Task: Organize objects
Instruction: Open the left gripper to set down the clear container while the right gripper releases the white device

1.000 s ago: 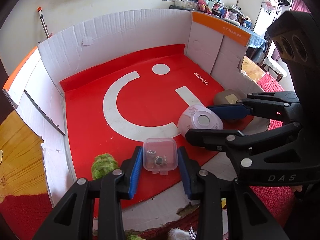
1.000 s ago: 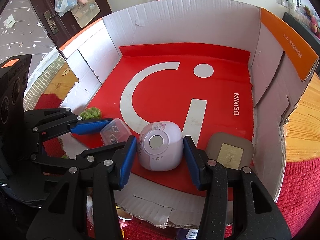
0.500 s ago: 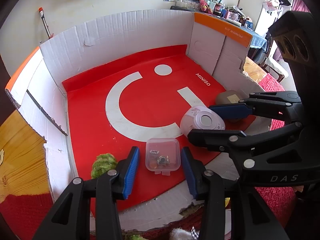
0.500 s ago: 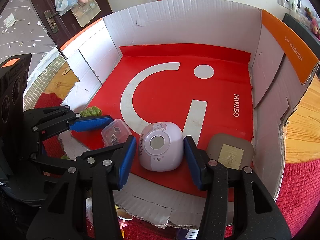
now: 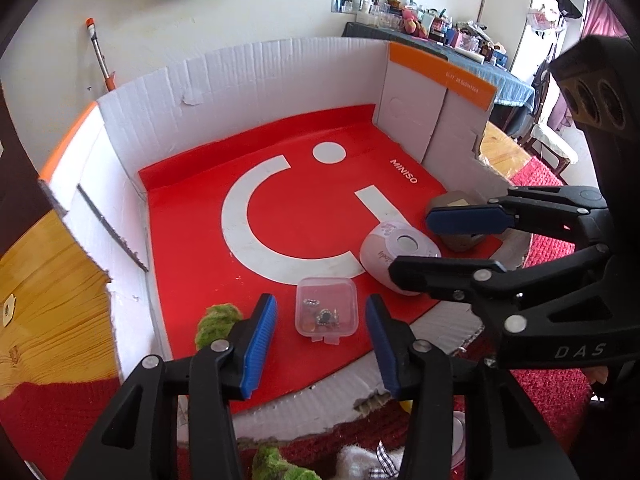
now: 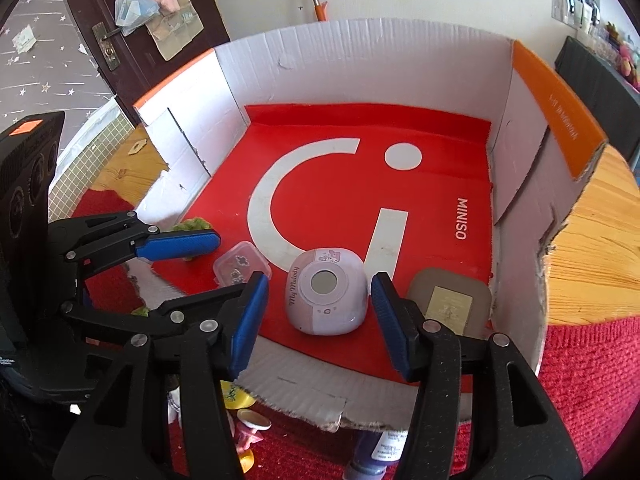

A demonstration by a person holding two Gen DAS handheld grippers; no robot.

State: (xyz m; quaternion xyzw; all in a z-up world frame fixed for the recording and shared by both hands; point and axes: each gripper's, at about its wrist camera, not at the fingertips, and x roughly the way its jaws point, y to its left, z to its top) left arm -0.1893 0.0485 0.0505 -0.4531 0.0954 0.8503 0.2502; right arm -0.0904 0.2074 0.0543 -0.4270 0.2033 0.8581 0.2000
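We see corrugated white cardboard walls (image 5: 280, 76) around a smooth red liner (image 5: 192, 240) with a soft sheen. Between our left tool's (image 5: 320, 338) ribbed blue pads (image 5: 260, 340) lies a clear plastic case (image 5: 326, 312); between the right tool's (image 6: 318, 320), a glossy lilac plastic shell (image 6: 326, 300). Beside it sits a matt taupe box (image 6: 450, 300); the bench (image 6: 592, 260) is grained wood.

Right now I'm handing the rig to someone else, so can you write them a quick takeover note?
Left gripper: jaws opening around the clear case, pads off it.
Right gripper: jaws opening around the pink pod, pads clear.
Both rest in the box, with the tan case and green tuft.
Done: these four are in.
Left: back the grippers out; small items still lie outside the box's front edge.
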